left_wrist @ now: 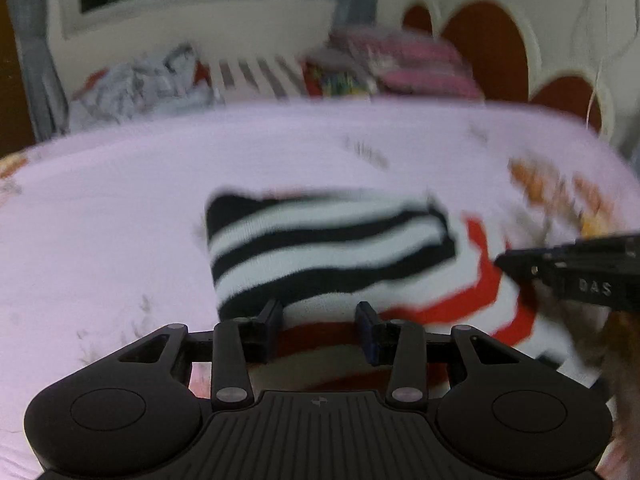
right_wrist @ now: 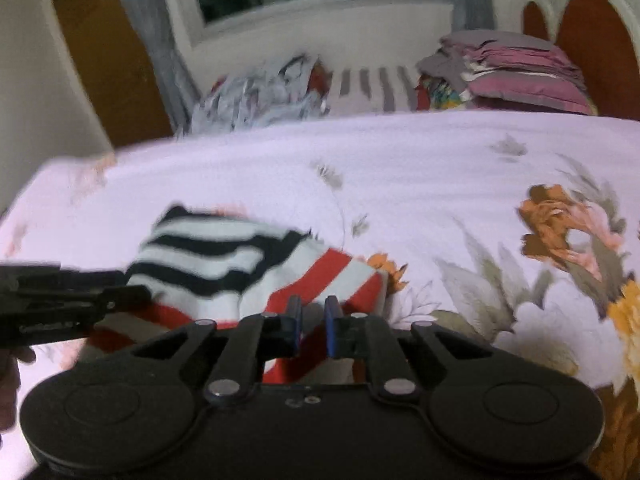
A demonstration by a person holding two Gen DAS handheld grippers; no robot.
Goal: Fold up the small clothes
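Note:
A small striped garment [left_wrist: 328, 248] lies folded on the bed, black and white on top, red and white below. It also shows in the right wrist view [right_wrist: 224, 264]. My left gripper [left_wrist: 320, 312] is open, its fingers [left_wrist: 270, 316] astride the garment's near edge, not clamping it. My right gripper [right_wrist: 312, 308] has a narrow gap between its fingers [right_wrist: 294, 312], with the red and white part just in front; no cloth shows between them. Each gripper shows in the other's view: the right one [left_wrist: 520, 264], the left one [right_wrist: 132, 294].
The bed [right_wrist: 400, 184] has a pale lilac sheet with flower prints [right_wrist: 560, 220]. At the far side lie a crumpled grey cloth pile [right_wrist: 260, 96] and a stack of folded pink and grey clothes [right_wrist: 520, 72]. A headboard [left_wrist: 488, 44] stands at right.

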